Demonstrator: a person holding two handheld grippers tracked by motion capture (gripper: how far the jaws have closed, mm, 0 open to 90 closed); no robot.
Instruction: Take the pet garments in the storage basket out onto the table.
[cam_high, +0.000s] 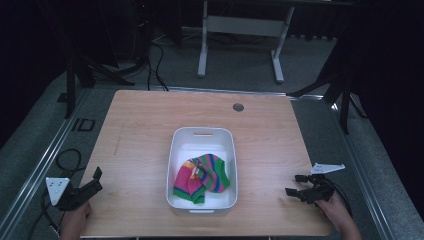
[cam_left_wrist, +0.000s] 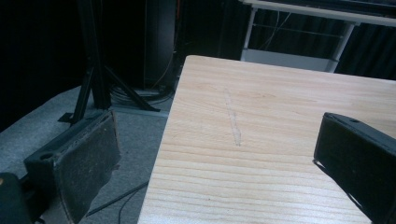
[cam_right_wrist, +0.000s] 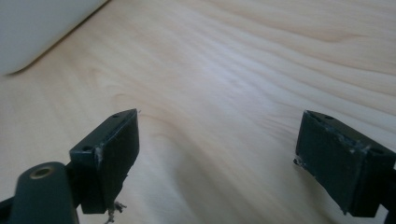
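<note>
A white bin (cam_high: 202, 136) stands in the middle of the wooden table (cam_high: 145, 120). Inside it lies a crumpled striped sock (cam_high: 202, 177) in pink, green, blue and orange. My left gripper (cam_high: 96, 180) rests at the table's front left edge, open and holding nothing; its jaws frame bare wood and the table's left edge (cam_left_wrist: 159, 154). My right gripper (cam_high: 294, 184) sits at the front right, open and holding nothing, low over the wood (cam_right_wrist: 224, 93). A corner of the bin (cam_right_wrist: 32, 28) shows at the top left of the right gripper view.
A round cable grommet (cam_high: 238, 107) is set in the table near its far edge. Beyond the table stand a white desk frame (cam_high: 240, 30) and black tripod legs (cam_high: 90, 65). Cables (cam_high: 67, 160) lie on the grey floor at left.
</note>
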